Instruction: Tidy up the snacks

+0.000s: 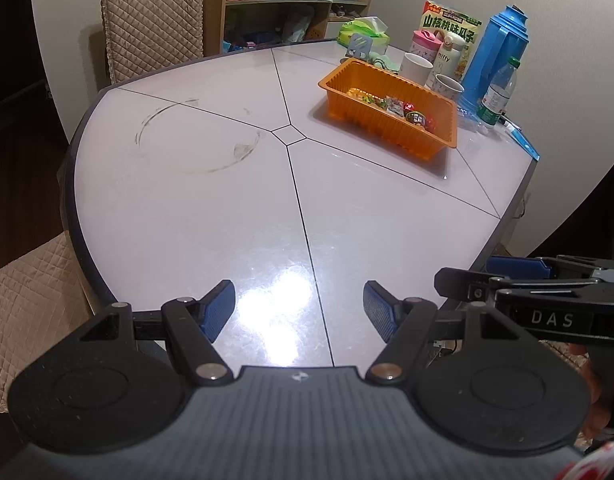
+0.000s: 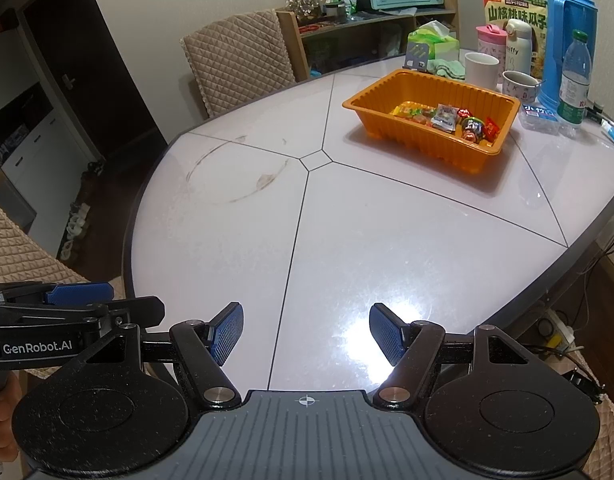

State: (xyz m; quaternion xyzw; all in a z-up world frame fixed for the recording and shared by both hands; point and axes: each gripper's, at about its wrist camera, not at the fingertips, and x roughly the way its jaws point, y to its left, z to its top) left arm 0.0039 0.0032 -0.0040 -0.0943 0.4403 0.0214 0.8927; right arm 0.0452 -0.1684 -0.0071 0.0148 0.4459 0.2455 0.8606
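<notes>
An orange ribbed tray (image 1: 391, 130) (image 2: 387, 124) stands at the far right of the white table (image 1: 227, 208) (image 2: 387, 240). Several wrapped snacks (image 1: 391, 105) (image 2: 447, 118) lie inside it. My left gripper (image 1: 299, 312) hovers open over the near table edge, nothing between its blue pads (image 1: 217, 310). My right gripper (image 2: 305, 334) is open too and holds nothing. Each gripper shows at the other view's side, the right gripper (image 1: 519, 266) at the left wrist view's right edge, the left gripper (image 2: 81, 294) at the right wrist view's left edge. Both are far from the tray.
Behind the tray stand a blue thermos (image 1: 495, 48) (image 2: 569, 36), a water bottle (image 1: 499, 92) (image 2: 574, 80), mugs (image 1: 415, 66) (image 2: 481, 66), a seed box (image 1: 451, 20) (image 2: 515, 12) and a tissue pack (image 1: 363, 30) (image 2: 433, 40). Quilted chairs (image 1: 155, 20) (image 2: 239, 56) flank the table.
</notes>
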